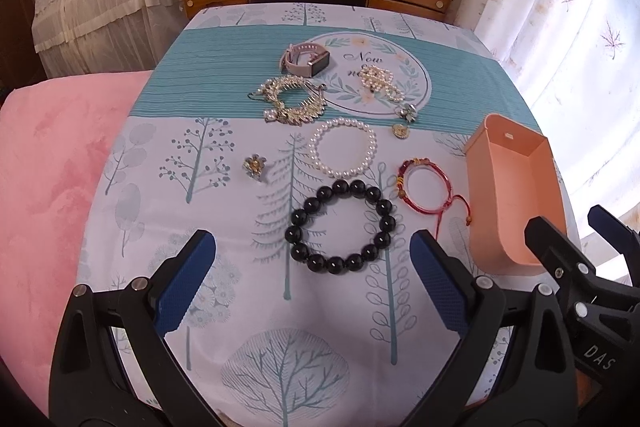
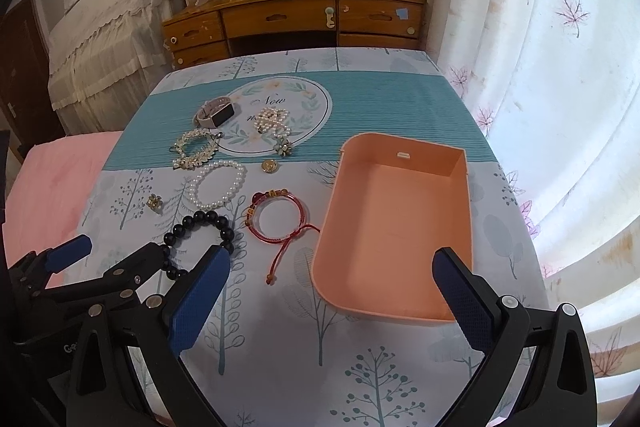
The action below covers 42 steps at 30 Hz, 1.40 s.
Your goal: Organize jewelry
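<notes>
Nothing is gathered yet: the peach box (image 2: pixel 394 227) lies empty on the right of the worktop (image 1: pixel 224 315), and every piece sits on the cloth to its left. Both tongs are spread wide and hold nothing. The left tongs (image 1: pixel 312 283) hover just short of the black bead bracelet (image 1: pixel 340 227), which lies flat and nearest to them. The right tongs (image 2: pixel 332 291) hang over the near edge of the box.

Beyond the black beads lie a pearl bracelet (image 1: pixel 345 147) and, beside the box, a red cord bracelet (image 1: pixel 424 183) with its loose tail trailing toward the box wall. Further back are a watch (image 1: pixel 306 61), a gilt leafy piece (image 1: pixel 290 101), a heap of pearls (image 1: pixel 378 79), a small flower brooch (image 1: pixel 255 166) and two small charms near the teal band.

This looks like the opening step, choosing the first piece. The black bracelet seems the likely pick. The next move would call for lowering the left tongs so one finger goes inside the ring and one outside, closing on a bead or two, then carrying it right and over the box wall. Round, glossy beads may roll or slip from the pads.
</notes>
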Motion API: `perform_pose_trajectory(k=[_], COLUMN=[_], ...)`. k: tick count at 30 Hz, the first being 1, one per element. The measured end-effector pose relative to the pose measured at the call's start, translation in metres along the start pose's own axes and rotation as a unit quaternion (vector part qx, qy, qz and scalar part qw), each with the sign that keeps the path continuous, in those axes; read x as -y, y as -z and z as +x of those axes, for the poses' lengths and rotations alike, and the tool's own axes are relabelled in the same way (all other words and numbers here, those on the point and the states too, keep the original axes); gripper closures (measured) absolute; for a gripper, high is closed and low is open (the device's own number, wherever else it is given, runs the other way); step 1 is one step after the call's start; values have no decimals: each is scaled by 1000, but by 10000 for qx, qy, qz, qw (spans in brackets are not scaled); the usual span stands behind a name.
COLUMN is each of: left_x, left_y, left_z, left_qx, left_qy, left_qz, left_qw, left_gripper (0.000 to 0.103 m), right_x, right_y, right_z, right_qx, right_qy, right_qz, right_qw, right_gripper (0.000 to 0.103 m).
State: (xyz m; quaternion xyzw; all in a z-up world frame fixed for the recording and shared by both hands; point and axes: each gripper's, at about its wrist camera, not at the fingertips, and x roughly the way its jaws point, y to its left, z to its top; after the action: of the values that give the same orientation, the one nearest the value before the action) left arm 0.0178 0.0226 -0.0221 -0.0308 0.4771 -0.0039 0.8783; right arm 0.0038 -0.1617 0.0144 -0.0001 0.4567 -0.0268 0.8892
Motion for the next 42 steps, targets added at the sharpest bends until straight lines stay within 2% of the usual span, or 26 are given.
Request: perform_pose_trajectory(k=[5,8,11,15,18,21,27,31,34,36,39,42], left_x=[-21,-39,-65,-99,-118,-129,-119,-104,-94,-90,-87,-82], left_y=[-11,-23,-41,-65,-87,-109,-142,-151,-151,-152,-154,-156], left_z=[-1,0,3,11,28,54,112,142,157,167,174,181], left_qx=[324,385,285,215,50,-281,-969,-1335,-1422,-1486,-1531,-1571], left_qy=[-100,-271,-381,-282,-78,222,397,538,381,325,365,290], left_qz=[-63,-74,-241,-467,-561,-606,-585,-578,-552,-591,-688,-669], left_qw=[9994,9989,9986,9983,9984,9975,9928,9879,9876,9866,9851,9849], left_gripper=[6,6,6,6,6,6,7,20,21,24,25,26], right_x=[-8,-15,-20,-23,-27,-31,-40,-54,-66,-76,-89,-102], right_y=[-11,-21,-37,-72,-99,-130,-181,-207,-223,-229,-233,-236], right_z=[7,13,20,37,49,67,111,150,184,208,243,270], right_qx=[10,-48,-109,-374,-421,-560,-968,-1384,-1645,-1822,-2104,-2208], right_qy=[-38,-154,-323,-786,-850,-917,-1247,-1521,-1595,-1620,-1666,-1577], right_qz=[-163,-280,-365,-260,-299,-315,-248,-119,-32,35,218,319], right_qw=[9999,9995,9988,9959,9950,9937,9871,9786,9734,9698,9631,9620], right_gripper=[0,1,1,8,12,17,22,29,32,40,42,42])
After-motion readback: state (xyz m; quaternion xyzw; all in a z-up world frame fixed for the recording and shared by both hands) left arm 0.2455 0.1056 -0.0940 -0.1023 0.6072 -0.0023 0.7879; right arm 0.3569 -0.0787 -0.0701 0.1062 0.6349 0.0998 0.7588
